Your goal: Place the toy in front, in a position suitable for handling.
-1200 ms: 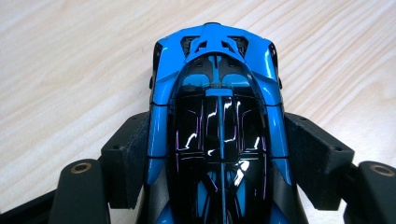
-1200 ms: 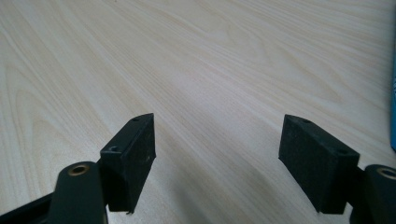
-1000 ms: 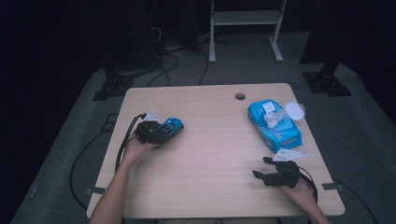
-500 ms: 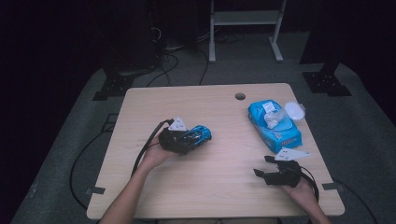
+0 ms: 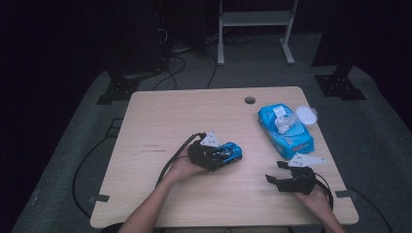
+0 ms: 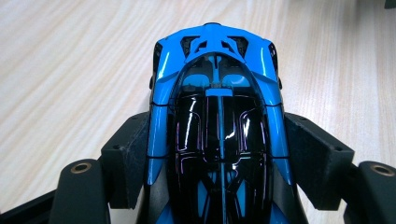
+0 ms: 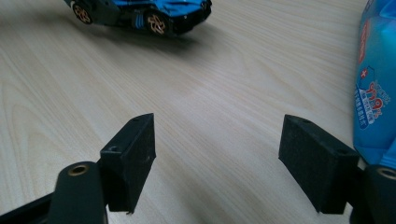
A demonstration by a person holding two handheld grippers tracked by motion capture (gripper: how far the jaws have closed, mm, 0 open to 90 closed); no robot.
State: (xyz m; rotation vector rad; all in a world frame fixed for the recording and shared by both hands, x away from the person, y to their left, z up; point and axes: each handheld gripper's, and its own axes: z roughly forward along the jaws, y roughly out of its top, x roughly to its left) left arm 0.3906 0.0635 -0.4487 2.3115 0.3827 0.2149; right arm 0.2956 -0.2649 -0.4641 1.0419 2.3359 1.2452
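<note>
A blue and black toy car (image 5: 227,153) (image 6: 217,116) sits near the middle of the wooden table (image 5: 165,116), with my left gripper (image 5: 218,156) (image 6: 217,154) shut on its sides. Both black pads press against the car's body in the left gripper view. The car (image 7: 144,14) appears at the top of the right gripper view, wheels close to the table top. My right gripper (image 5: 276,174) (image 7: 217,158) rests near the table's front right edge, open, with bare wood between its fingers.
A blue pack of wet wipes (image 5: 284,127) (image 7: 376,93) lies at the right of the table, its white lid (image 5: 306,115) flipped open and a wipe sticking out. A cable hole (image 5: 249,100) is near the far edge. Cables trail off the table's left side.
My left gripper has carried the toy car from the table's left side rightward to near the middle. The right gripper has stayed where it was.
</note>
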